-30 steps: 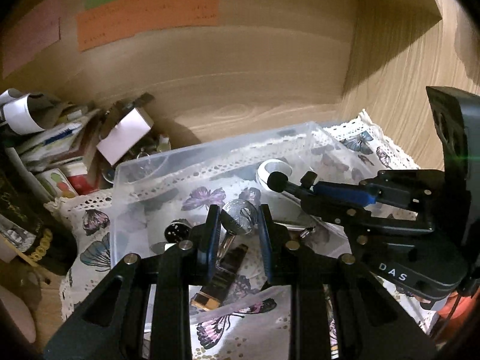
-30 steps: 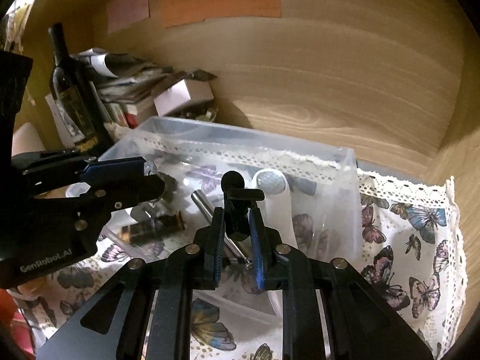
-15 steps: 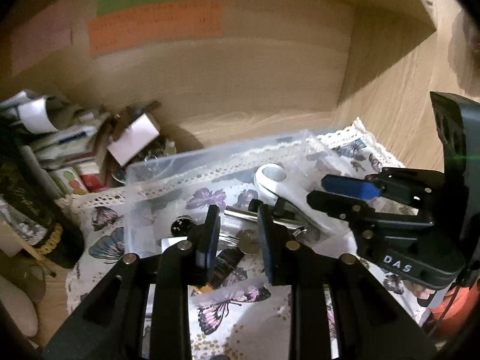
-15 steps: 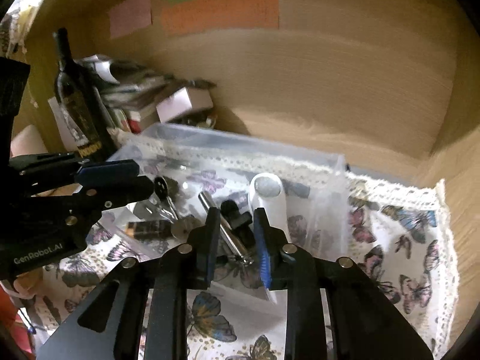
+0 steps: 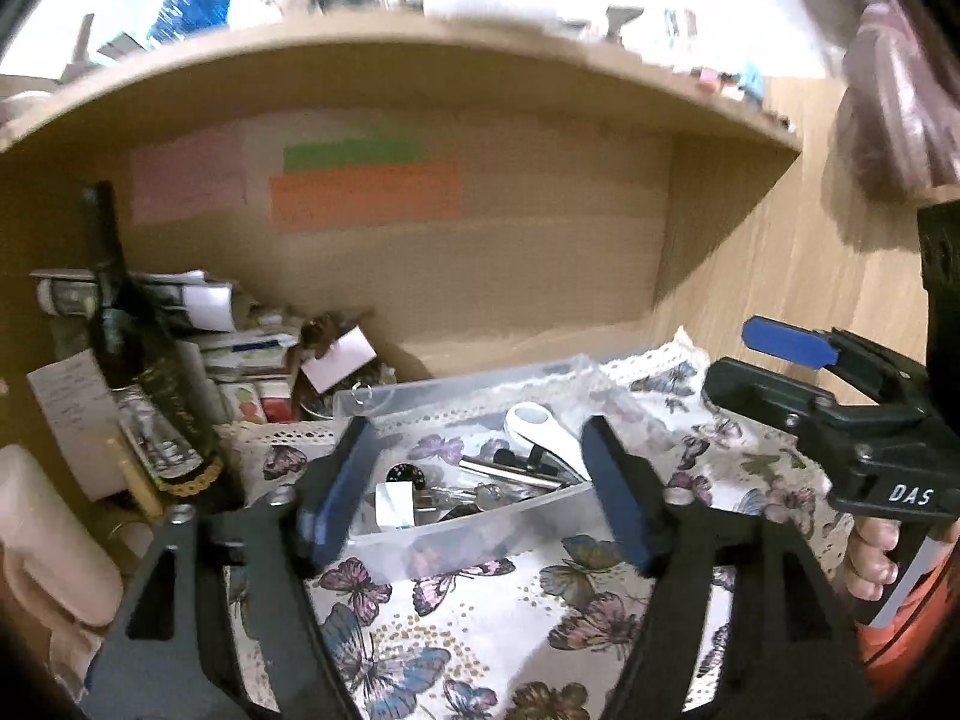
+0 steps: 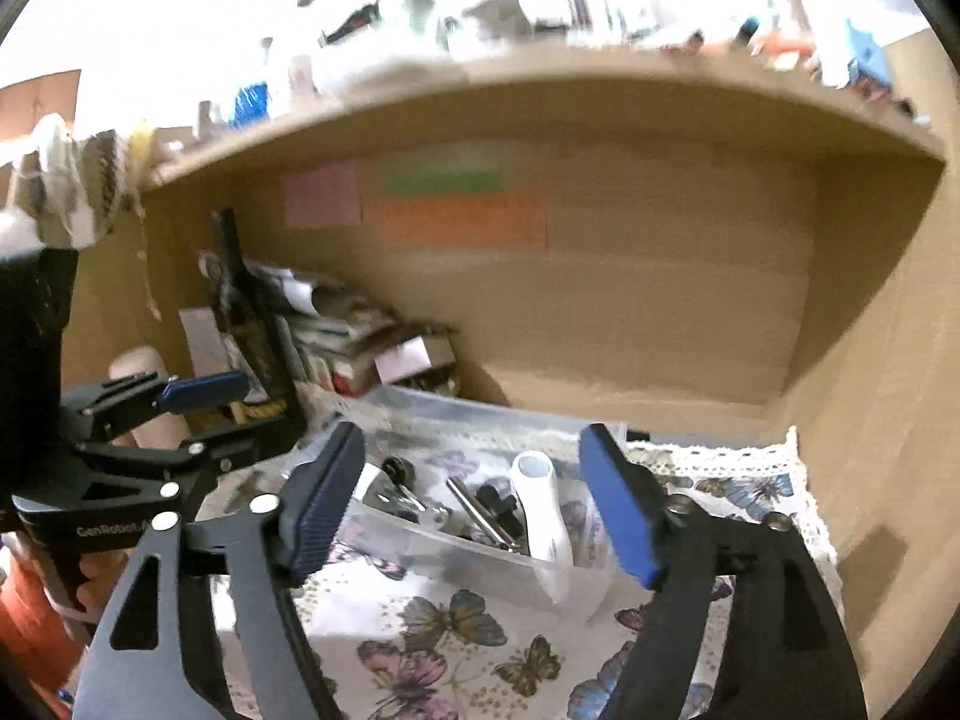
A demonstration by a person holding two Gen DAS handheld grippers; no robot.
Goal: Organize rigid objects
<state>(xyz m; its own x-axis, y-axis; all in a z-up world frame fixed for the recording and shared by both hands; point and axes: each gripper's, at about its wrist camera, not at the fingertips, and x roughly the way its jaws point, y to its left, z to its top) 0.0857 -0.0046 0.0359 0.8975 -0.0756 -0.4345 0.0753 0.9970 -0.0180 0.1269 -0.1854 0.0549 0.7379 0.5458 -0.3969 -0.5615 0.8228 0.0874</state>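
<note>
A clear plastic bin (image 5: 480,531) (image 6: 420,531) sits on a butterfly-print cloth inside a wooden shelf bay. It holds several small rigid items: a white handle-shaped piece (image 5: 543,429) (image 6: 540,501), a metal rod (image 6: 474,507), small black parts (image 5: 403,473) and a clear faceted piece. My left gripper (image 5: 480,498) is open and empty, held back in front of the bin. My right gripper (image 6: 471,510) is open and empty, also back from the bin. Each gripper shows in the other's view, the right one (image 5: 840,414) and the left one (image 6: 150,420).
A dark wine bottle (image 5: 129,330) (image 6: 246,312) stands left of the bin beside a heap of papers and small boxes (image 5: 252,348). Coloured notes (image 5: 366,192) are stuck on the back wall. The wooden side wall (image 6: 870,360) closes the right side. A shelf board runs overhead.
Both grippers opened, let go of the small items into the bin, and pulled back and up away from it. The view now takes in the shelf above.
</note>
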